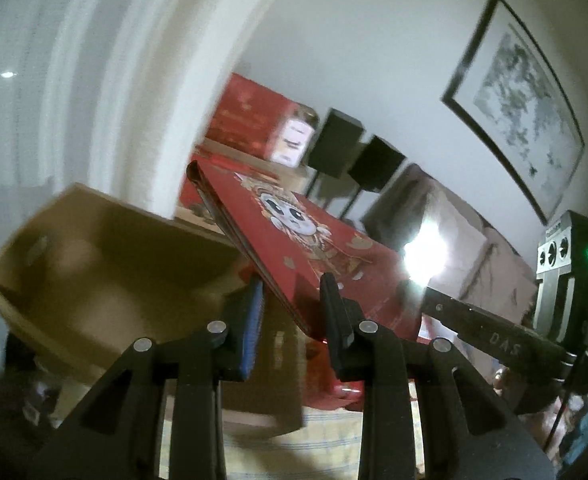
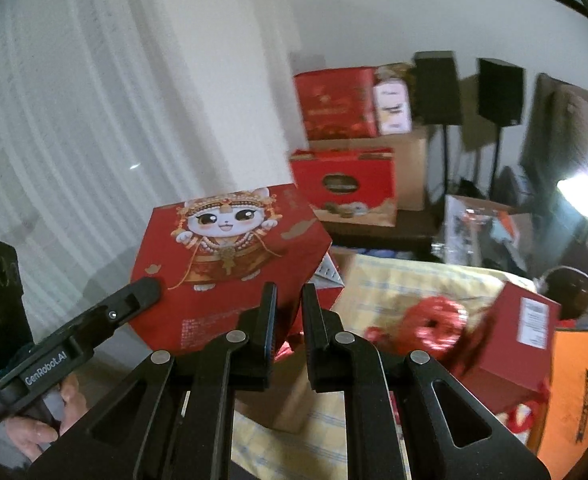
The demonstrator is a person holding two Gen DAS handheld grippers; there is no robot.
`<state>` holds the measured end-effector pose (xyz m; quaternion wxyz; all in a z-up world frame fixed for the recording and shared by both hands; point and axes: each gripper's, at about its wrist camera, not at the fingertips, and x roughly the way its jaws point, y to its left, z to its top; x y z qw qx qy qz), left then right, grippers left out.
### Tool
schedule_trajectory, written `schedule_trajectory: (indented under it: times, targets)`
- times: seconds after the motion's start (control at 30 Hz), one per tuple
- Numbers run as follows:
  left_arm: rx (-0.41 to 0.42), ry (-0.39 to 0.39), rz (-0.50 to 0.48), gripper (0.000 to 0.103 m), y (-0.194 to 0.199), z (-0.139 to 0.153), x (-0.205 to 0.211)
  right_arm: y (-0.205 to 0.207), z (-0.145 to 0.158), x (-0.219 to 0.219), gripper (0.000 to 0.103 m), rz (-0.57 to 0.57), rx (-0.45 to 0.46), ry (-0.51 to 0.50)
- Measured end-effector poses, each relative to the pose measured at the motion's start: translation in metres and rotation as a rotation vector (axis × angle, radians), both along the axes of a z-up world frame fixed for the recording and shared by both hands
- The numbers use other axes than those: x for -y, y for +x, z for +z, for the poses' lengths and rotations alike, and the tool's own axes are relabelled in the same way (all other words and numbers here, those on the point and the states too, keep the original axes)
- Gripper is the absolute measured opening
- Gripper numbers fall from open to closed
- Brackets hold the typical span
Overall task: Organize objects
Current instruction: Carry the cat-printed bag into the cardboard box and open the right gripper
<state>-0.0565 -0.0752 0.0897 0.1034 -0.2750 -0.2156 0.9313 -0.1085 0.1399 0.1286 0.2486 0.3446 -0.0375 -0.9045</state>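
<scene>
A flat red hexagonal box (image 1: 313,240) printed with a cartoon cat hangs tilted in the air between both grippers. My left gripper (image 1: 292,308) is shut on its near corner, one finger under it and one on the lid. From the right wrist view the same box (image 2: 230,240) faces me, and my right gripper (image 2: 290,304) is shut on its lower edge with the jaws almost together. The left gripper (image 2: 134,296), held by a hand, shows clamping the box's left edge. The right gripper (image 1: 425,296) reaches the box's far side by a bright glare.
An open brown cardboard box (image 1: 94,264) lies below left. Stacked red gift boxes (image 2: 333,104) and black speakers (image 2: 437,88) stand by the far wall. A red labelled box (image 2: 509,344) and an orange box (image 2: 581,392) sit on a yellow checked cloth (image 2: 393,280). White curtain (image 2: 74,120) at left.
</scene>
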Motion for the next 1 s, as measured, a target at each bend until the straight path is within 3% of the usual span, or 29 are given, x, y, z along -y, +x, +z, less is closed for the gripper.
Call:
schedule_trajectory:
  times: [0.33, 0.7, 1.0]
  targets:
    - [0.08, -0.036, 0.128, 0.025, 0.003, -0.034, 0.078, -0.025, -0.037, 0.089, 0.011, 0.145, 0.094, -0.002]
    - [0.201, -0.044, 0.124, 0.025, -0.036, -0.075, 0.133, -0.046, -0.082, 0.143, 0.011, 0.168, 0.182, -0.011]
    - [0.258, -0.117, 0.127, 0.025, -0.064, -0.095, 0.15, -0.05, -0.11, 0.18, 0.011, 0.195, 0.228, 0.029]
